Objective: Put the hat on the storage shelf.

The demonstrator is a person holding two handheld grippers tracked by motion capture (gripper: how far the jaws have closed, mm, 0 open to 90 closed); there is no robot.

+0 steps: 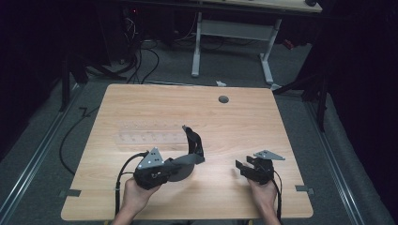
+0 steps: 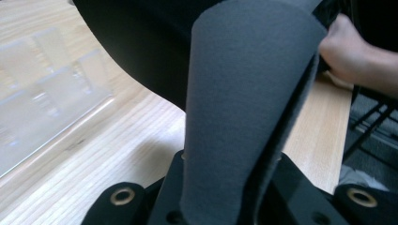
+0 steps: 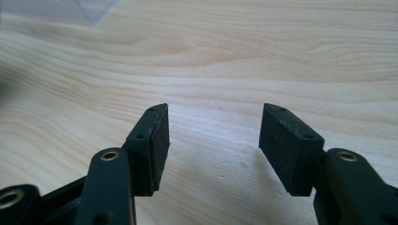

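Note:
My left gripper is shut on a soft dark grey felt-like piece near the table's front left. A black band attached to the piece curls up and away from it. In the left gripper view the grey piece rises from between the jaws and hides the pads, with the black part behind it. My right gripper is low over the bare wooden table at the front right. It is open, and nothing lies between its pads.
A clear plastic rack lies on the table just beyond the left gripper; it is also in the left gripper view. A round cable hole sits near the far edge. Another desk's frame and floor cables lie beyond.

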